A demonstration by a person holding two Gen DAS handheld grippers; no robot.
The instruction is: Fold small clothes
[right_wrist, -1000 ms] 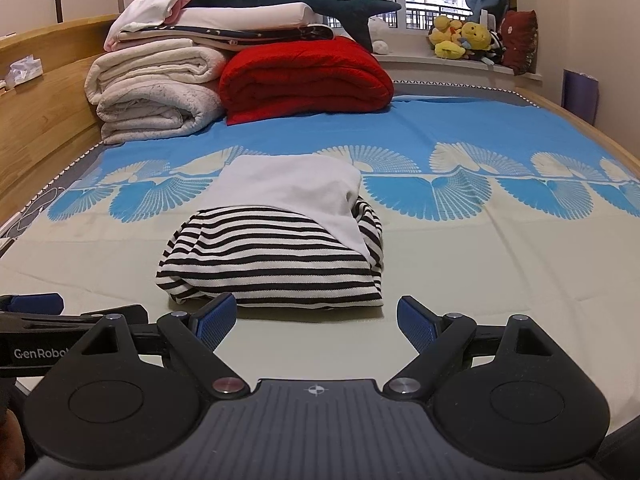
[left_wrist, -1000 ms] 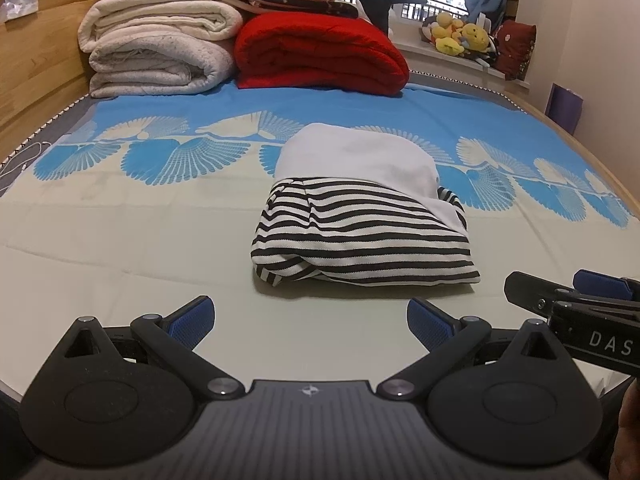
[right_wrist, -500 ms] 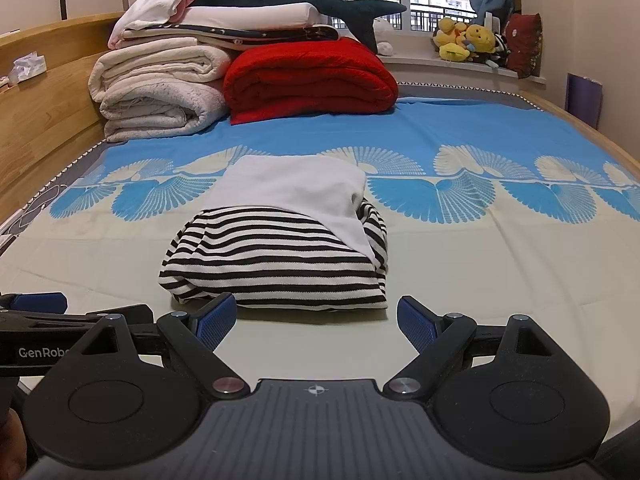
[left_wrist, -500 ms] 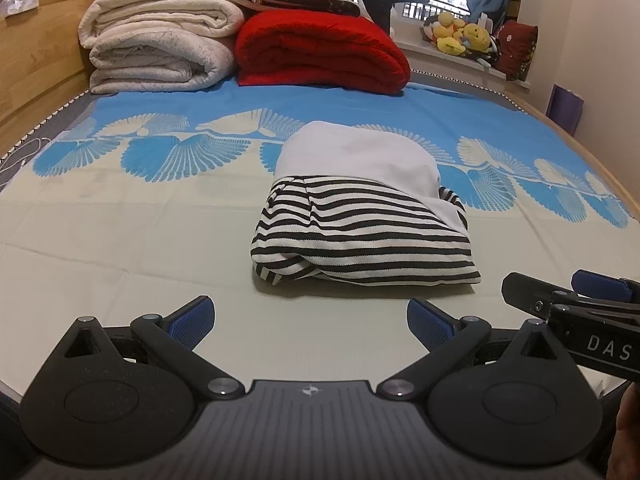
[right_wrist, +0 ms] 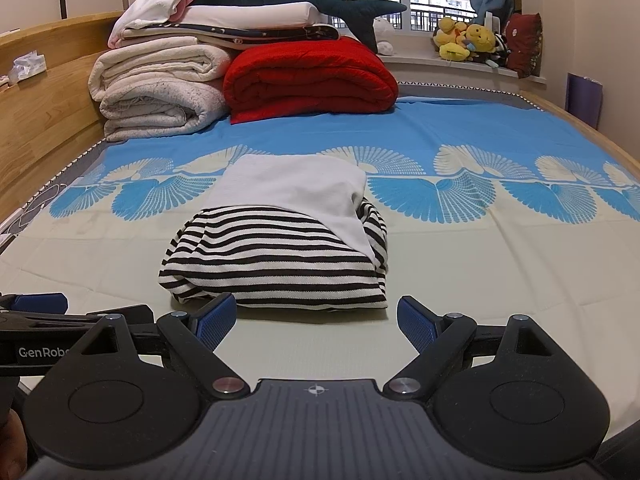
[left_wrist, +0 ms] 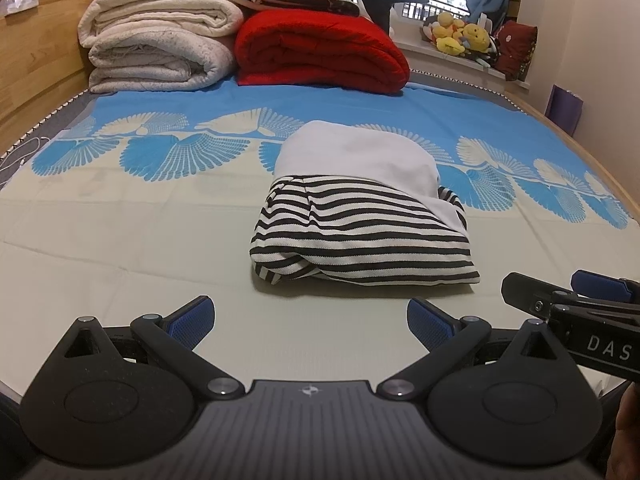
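a: left wrist view, striped garment folded mid-bed, white piece on its far half.
b: grippers?
a: left gripper and right gripper spread, empty, near side. fold looks done.

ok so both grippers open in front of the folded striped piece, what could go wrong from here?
1. The striped garment is a loose bundle with a rolled lower-left edge; a pinch there may grab only the top layer and undo the fold.
2. The white cloth drapes over its right side, so lifting one could drag the other.
3. The left gripper and right gripper, both open and empty, sit close together, with the right one's finger showing in the left view; they could collide when closing in.
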